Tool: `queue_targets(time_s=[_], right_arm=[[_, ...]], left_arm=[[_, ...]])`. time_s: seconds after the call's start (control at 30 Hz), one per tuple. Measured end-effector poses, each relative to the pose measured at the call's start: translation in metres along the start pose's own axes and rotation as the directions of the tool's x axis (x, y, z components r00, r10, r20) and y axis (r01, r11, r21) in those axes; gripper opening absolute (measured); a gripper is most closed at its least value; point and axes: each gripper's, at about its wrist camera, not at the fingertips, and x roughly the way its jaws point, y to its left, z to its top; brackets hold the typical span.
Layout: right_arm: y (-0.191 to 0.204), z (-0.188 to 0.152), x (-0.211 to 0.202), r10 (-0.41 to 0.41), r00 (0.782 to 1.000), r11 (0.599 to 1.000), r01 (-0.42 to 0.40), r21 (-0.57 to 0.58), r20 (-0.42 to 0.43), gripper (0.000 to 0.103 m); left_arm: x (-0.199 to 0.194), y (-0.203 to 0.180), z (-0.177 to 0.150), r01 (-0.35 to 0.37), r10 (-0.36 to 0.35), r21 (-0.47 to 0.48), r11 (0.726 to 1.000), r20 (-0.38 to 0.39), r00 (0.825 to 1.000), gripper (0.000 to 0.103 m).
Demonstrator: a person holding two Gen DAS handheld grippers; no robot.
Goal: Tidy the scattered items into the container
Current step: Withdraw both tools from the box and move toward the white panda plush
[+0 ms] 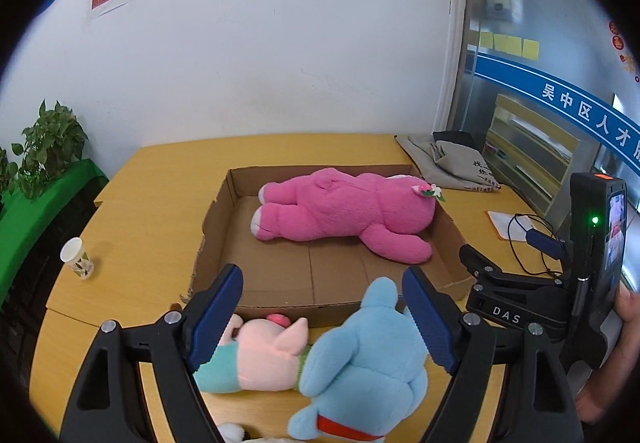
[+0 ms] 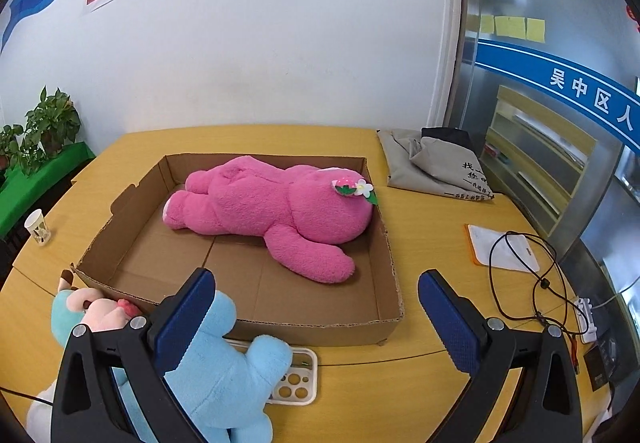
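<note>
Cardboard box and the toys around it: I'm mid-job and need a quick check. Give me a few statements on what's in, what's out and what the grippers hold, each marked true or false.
1. The pink plush lies inside the cardboard box. True.
2. The blue plush is in the box. False: it lies on the table in front of the box's near wall.
3. The left gripper is clamped on the blue plush. False: its jaws stand open and the pads press on nothing.
4. The right gripper is open and holds nothing. True.
5. A paper cup stands on the table left of the box. True.
</note>
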Motion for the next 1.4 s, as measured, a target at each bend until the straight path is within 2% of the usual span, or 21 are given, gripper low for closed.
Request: queue_targets(time_s=[0.33,0.5,0.63,0.77,0.97,1.13,1.2,1.3,1.4], right_arm=[[-0.018,0.000,-0.012,-0.013,0.999,1.000,0.014,-0.014,0.033,0.103],[-0.024,-0.004,-0.014,-0.006,0.999,0.999,0.007,-0.032,0.033,0.103],[-0.030,-0.006,-0.013,0.000,1.000,0.999,0.001,-0.033,0.025,0.103],[-0.032,-0.005,-0.015,0.012,1.000,0.999,-0.011,-0.030,0.027,0.103],[-0.022,-0.011,-0.028,0.032,0.999,0.997,-0.030,-0.066,0.030,0.103],[-0.015,-0.022,-0.043,0.047,0.998,0.993,-0.044,-0.107,0.029,0.103],[-0.012,-0.026,-0.049,0.071,0.997,0.991,-0.068,-0.116,0.025,0.103],[-0.006,-0.034,-0.056,0.106,0.994,0.986,-0.103,-0.134,0.020,0.103],[0.003,-0.043,-0.062,0.179,0.984,0.972,-0.175,-0.154,0.011,0.103]], left_arm=[[-0.003,-0.017,-0.001,-0.032,0.032,0.000,0.999,0.013,0.999,0.082],[-0.020,-0.017,-0.006,-0.041,0.041,0.010,0.999,0.031,0.999,0.082],[-0.044,-0.014,-0.010,-0.014,0.014,0.003,1.000,0.048,0.999,0.082],[-0.060,-0.019,-0.006,0.041,-0.042,0.006,0.999,0.046,0.998,0.082],[-0.067,-0.025,-0.010,0.037,-0.039,0.032,0.999,0.043,0.998,0.082],[-0.098,-0.002,-0.022,0.055,-0.055,0.006,0.998,0.065,0.996,0.082],[-0.112,0.015,-0.033,0.039,-0.039,0.000,0.999,0.060,0.997,0.082],[-0.124,0.041,-0.052,-0.005,0.005,-0.030,1.000,0.012,1.000,0.082],[-0.131,0.069,-0.073,-0.027,0.023,-0.069,0.997,-0.047,0.999,0.082]])
